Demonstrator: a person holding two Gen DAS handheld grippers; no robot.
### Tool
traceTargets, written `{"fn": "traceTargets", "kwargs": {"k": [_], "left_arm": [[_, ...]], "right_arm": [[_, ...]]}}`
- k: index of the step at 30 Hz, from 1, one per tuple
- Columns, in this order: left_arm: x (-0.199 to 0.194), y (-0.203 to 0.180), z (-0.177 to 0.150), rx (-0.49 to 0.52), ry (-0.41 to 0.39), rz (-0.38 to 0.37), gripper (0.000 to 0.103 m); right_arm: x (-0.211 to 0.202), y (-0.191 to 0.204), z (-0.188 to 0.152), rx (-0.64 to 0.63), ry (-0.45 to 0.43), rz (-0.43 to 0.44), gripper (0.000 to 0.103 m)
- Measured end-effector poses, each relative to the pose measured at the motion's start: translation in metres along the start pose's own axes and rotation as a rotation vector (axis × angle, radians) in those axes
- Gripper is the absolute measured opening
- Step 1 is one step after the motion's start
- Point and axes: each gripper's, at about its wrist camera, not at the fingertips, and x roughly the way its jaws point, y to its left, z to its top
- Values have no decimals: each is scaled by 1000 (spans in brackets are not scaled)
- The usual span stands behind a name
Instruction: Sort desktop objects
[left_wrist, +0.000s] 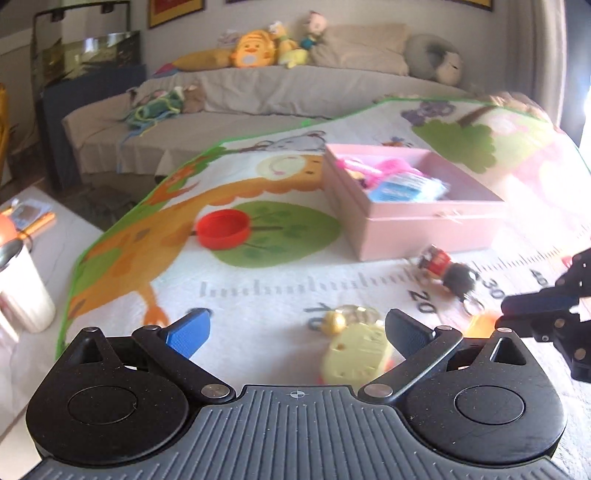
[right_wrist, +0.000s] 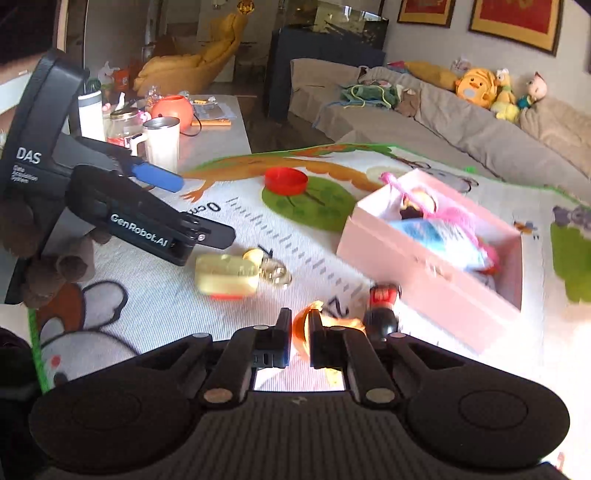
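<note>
My left gripper (left_wrist: 297, 325) is open above the play mat, with a yellow cheese-shaped toy (left_wrist: 354, 356) and its keyring just inside its right finger. The toy also shows in the right wrist view (right_wrist: 226, 275). My right gripper (right_wrist: 297, 330) is shut on an orange object (right_wrist: 301, 325); from the left wrist view the same orange object (left_wrist: 484, 323) shows at its fingertips. A red-and-black figure keychain (left_wrist: 448, 271) lies beside it, in front of the pink box (left_wrist: 424, 225), which holds pink and blue items. A red lid (left_wrist: 222, 228) lies on the mat.
A white cup (left_wrist: 22, 291) stands on the low table at the left. That table (right_wrist: 221, 136) carries a tumbler, an orange bowl and other clutter. A sofa (left_wrist: 258, 96) with plush toys runs behind the mat.
</note>
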Motion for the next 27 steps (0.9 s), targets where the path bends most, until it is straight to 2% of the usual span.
{"fn": "traceTargets", "kwargs": {"k": [1,3,6,8,9,11,14,17,18,23,27], "left_arm": [[0,-7,-1,16,8,-8,103],[1,-20,-1,44,16,-16,103],[1,-38,-4,82,28,-33,103],[1,-51,-6,111,39,-61,103],[0,-58,-8,131,43,-74,103],[-1,-68,-11,166,52,-88,103],[-4,-81,-15,204,70,-98,103],[-7,-87,-21,224,86,-120,103],[-8,-88,-23,230,90,-128,103],[-4,-97,-33,245,106,-175,103],[8,-106,-35,209,120,-205,103]], "right_arm": [[-5,-4,-5,17,-9,8,16],[-17,-16,-12,59,-43,24,34],[-20,-37,-12,115,-67,-5,42],[-5,-53,-10,148,-39,-42,44],[6,-60,-7,167,-19,-57,50],[31,-72,-2,219,25,-66,54],[68,-80,-1,266,62,-44,54],[86,-78,-3,266,85,-36,31],[85,-78,-5,276,85,-34,30],[46,-83,-29,306,54,-48,29],[9,-88,-60,345,61,-79,30]]}}
